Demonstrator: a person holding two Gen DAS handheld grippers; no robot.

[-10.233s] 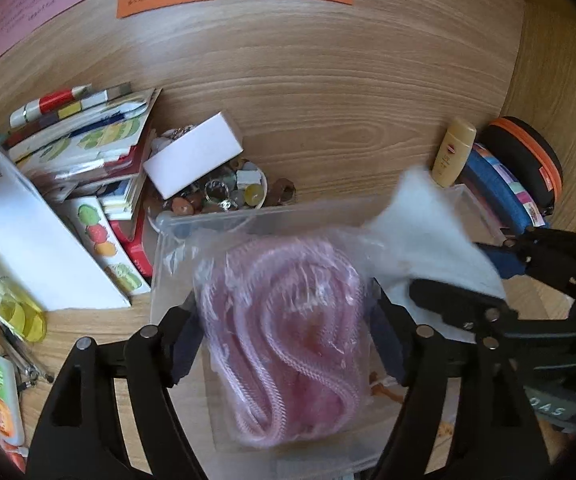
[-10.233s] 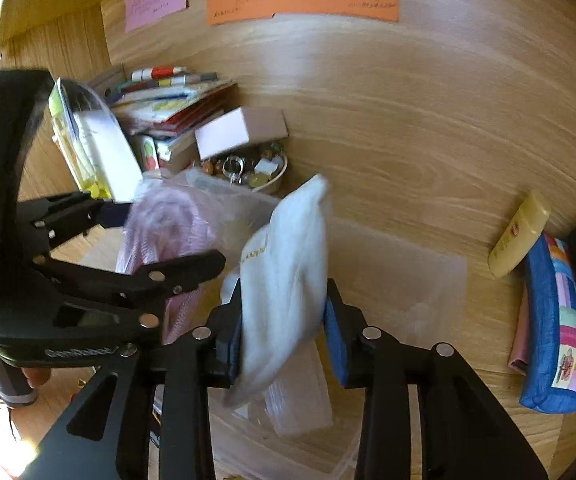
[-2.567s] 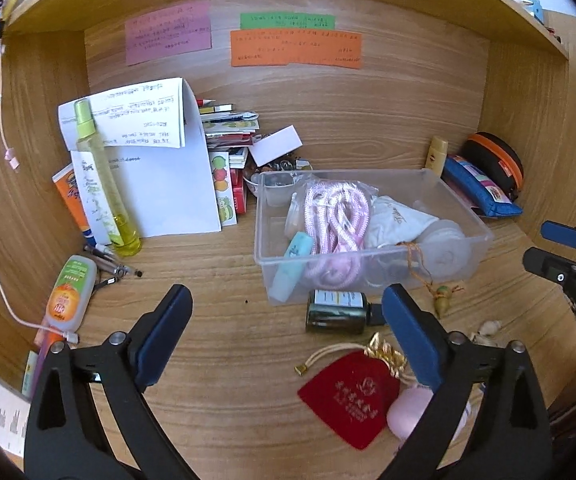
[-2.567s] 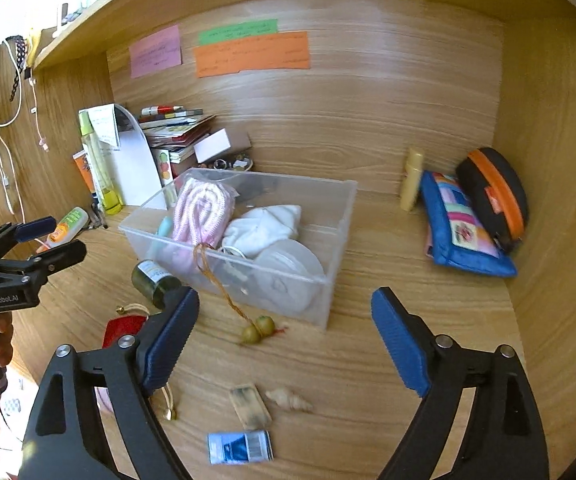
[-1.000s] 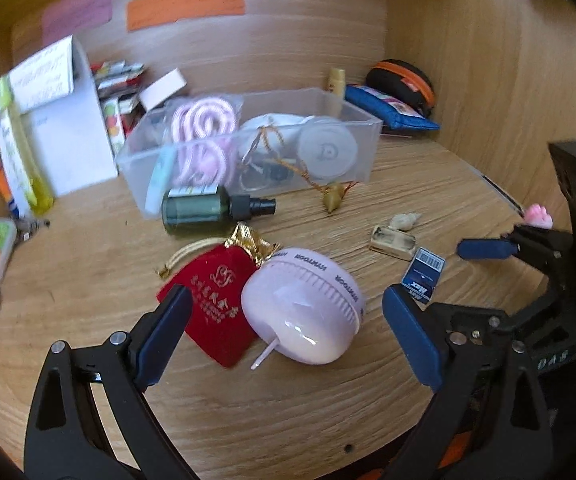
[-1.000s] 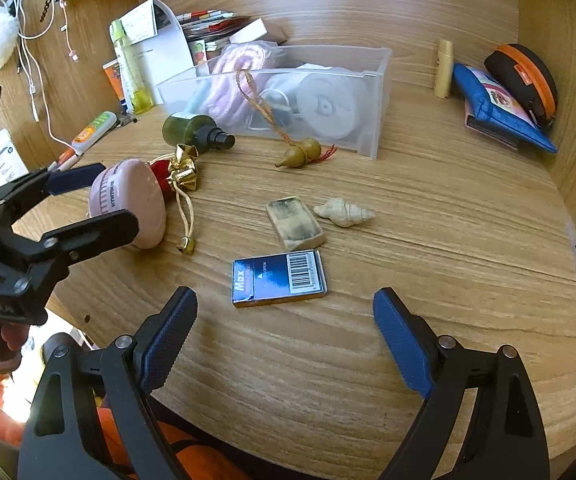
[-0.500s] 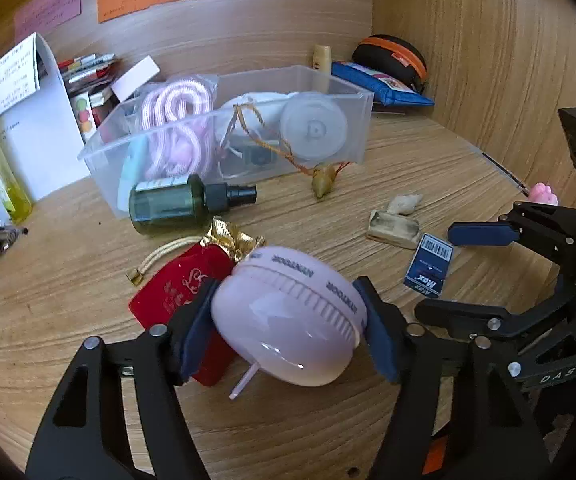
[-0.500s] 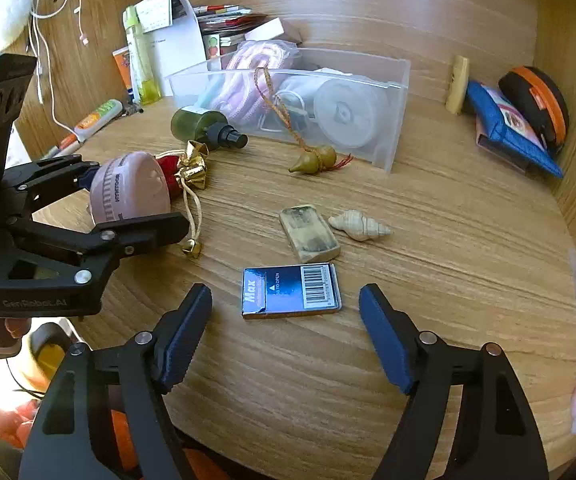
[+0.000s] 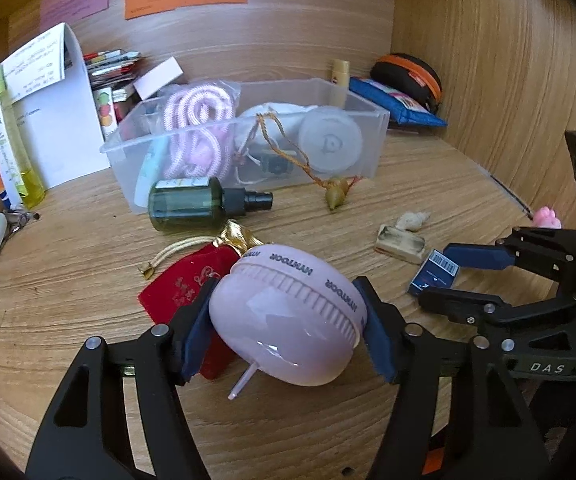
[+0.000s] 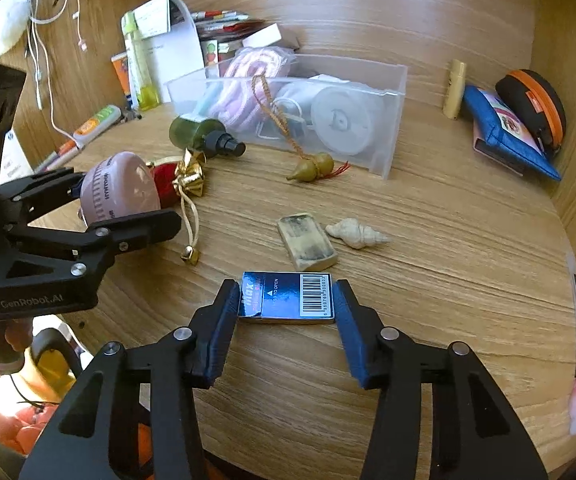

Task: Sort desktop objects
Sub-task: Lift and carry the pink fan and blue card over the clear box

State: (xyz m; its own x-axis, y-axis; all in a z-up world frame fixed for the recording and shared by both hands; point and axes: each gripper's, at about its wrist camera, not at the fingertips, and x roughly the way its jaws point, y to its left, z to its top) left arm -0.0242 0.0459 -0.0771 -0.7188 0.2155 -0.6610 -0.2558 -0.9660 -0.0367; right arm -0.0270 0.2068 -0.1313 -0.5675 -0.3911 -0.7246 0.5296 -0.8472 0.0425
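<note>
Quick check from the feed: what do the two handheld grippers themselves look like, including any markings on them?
Both are black plastic frames with silver screws and blue pads. The left gripper reads "GenRobot.AI" on its body in the right wrist view; the right gripper shows "DAS" in the left wrist view. No cables or sleeves visible.

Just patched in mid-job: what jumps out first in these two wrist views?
The left gripper is clamped on a round pink case over a red pouch. The right gripper, jaws just closing, brackets a small blue box flat on the desk. Behind them sits the clear bin, already holding several items.

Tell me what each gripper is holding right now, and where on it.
Left gripper clamps the pink round device across its sides. Right gripper, jaws just closing, brackets the blue box's short ends; grip unclear.
</note>
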